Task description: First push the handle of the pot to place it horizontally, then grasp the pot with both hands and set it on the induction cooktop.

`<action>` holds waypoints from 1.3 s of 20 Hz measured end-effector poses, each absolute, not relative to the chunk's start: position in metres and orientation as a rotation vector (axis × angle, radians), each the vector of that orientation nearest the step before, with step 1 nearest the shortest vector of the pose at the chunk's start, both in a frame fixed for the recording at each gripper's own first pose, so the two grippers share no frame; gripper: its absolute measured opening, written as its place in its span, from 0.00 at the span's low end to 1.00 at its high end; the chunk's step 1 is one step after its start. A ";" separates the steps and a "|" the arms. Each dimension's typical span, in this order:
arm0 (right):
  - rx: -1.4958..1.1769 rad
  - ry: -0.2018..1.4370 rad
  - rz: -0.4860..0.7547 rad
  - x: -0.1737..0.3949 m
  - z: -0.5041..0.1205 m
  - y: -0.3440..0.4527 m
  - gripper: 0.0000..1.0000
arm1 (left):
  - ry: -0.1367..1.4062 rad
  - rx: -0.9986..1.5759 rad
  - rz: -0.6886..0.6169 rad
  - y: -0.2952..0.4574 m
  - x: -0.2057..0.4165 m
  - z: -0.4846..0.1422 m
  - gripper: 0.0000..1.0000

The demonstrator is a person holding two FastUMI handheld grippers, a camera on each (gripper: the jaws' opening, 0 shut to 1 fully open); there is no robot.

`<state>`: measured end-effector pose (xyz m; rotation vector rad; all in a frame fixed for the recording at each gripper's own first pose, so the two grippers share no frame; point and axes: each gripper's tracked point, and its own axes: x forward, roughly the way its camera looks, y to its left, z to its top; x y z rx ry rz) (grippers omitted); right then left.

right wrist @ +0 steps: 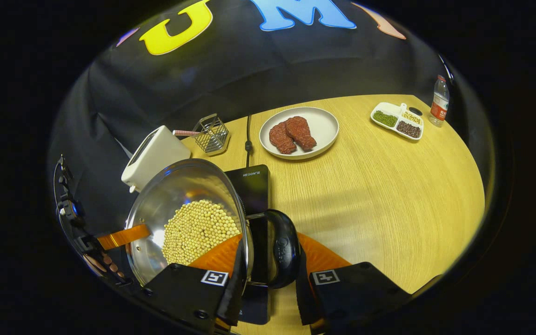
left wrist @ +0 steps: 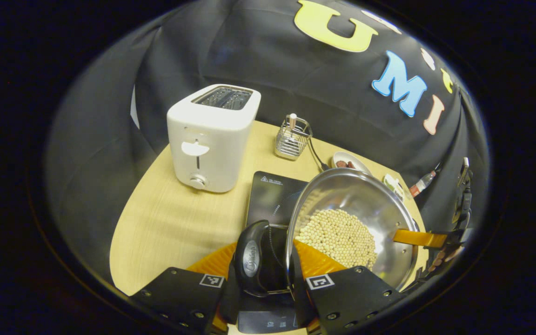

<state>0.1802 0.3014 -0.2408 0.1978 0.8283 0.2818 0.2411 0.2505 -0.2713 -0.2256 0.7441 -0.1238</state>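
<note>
Between each gripper's [left wrist: 268, 291] [right wrist: 268, 291] closed fingers, a handle [left wrist: 252, 258] [right wrist: 283, 249] is carrying the pot [left wrist: 351, 218] [right wrist: 189, 214] above the cooktop [left wrist: 272, 197] [right wrist: 254, 186], awaiting lowering.

A shiny steel pot [left wrist: 356, 204] half filled with pale round beans [left wrist: 340, 237] hangs above a black induction cooktop [left wrist: 272, 195] on the wooden surface [right wrist: 379, 186], its two black side handles [right wrist: 283, 249] level, each clasped between a gripper's fingers.
</note>
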 end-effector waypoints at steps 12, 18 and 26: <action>0.271 0.812 0.278 0.212 -0.251 0.315 0.51 | 0.714 -0.199 -0.135 0.260 0.279 -0.282 0.48; 0.274 0.820 0.304 0.213 -0.252 0.315 0.48 | 0.720 -0.207 -0.143 0.261 0.278 -0.281 0.53; 0.294 0.852 0.294 0.211 -0.252 0.315 0.51 | 0.757 -0.213 -0.147 0.260 0.275 -0.284 0.53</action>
